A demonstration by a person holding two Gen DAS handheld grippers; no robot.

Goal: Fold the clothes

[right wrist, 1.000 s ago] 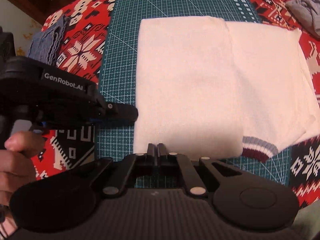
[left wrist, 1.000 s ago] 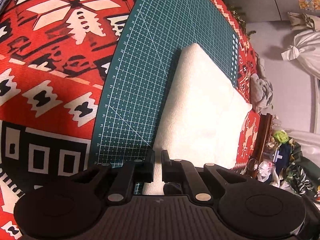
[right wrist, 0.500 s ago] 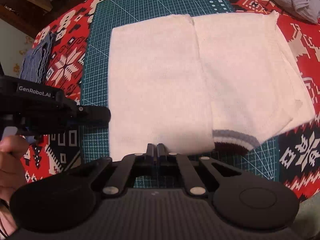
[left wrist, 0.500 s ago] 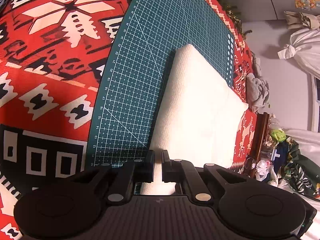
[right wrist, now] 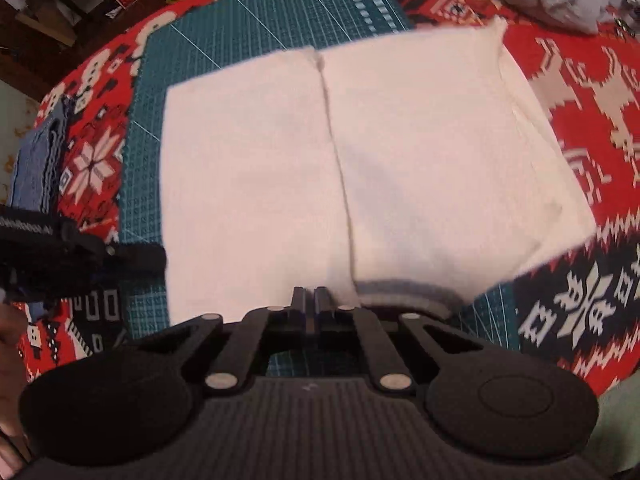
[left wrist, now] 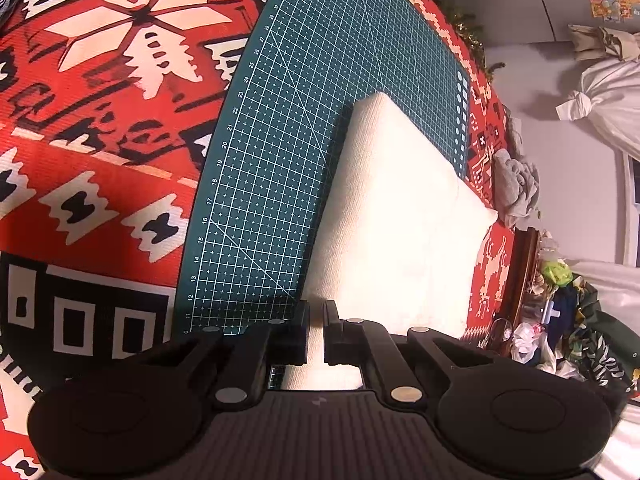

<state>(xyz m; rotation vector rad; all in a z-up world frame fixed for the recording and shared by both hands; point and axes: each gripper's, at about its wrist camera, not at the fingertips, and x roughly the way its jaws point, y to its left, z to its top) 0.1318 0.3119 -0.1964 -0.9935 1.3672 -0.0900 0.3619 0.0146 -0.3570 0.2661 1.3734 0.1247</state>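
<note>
Since a second ago my right gripper [right wrist: 310,294] has pushed in over the white garment [right wrist: 360,152], fingers pressed together at its near hem. On the cutting mat [left wrist: 280,160], the garment runs lengthwise away from my left gripper [left wrist: 316,320], whose fingers pinch the near-left corner; both sit at that near edge.

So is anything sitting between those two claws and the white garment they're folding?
Nothing visible. The left claw and the right claw are both right at the near edge of the white garment, which lies on the green cutting mat.

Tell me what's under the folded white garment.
The white garment lies on the green cutting mat, its right part on the red patterned cloth. What the garment covers stays hidden.
</note>
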